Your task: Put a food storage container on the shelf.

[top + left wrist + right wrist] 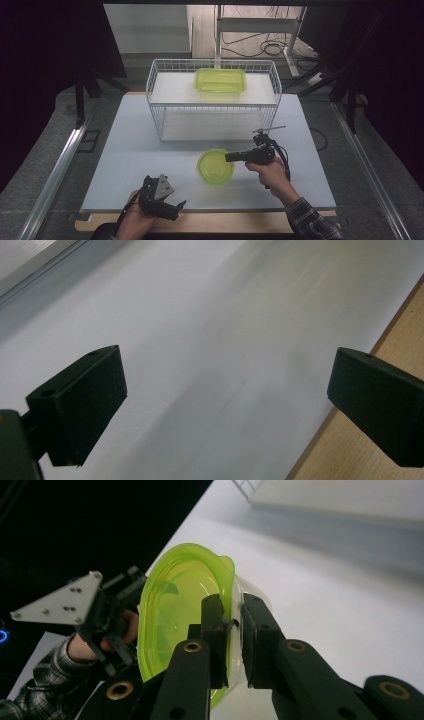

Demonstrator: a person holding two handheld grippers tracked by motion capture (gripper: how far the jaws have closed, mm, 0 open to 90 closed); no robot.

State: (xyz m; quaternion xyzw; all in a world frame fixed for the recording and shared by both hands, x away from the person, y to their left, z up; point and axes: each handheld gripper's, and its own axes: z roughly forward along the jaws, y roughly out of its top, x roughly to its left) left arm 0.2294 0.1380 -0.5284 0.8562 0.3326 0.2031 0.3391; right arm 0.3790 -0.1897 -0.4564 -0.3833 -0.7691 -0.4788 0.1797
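Right gripper (232, 645) clamps one round green bowl (215, 167); left gripper (225, 405) gapes; one rectangular green container (220, 80) in basket (155, 100).

Translucent lime-green round plastic bowl (215, 167) and matching lime-green rectangular plastic container (220, 80) are noted. White wire basket (161, 107), pale grey table (125, 150) with tan wood edge. Black right hand-held gripper (231, 630). Dark plaid sleeve (310, 220).

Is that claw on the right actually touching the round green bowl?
Touching. The right gripper view shows the right gripper with both jaws pinched on the green bowl rim.
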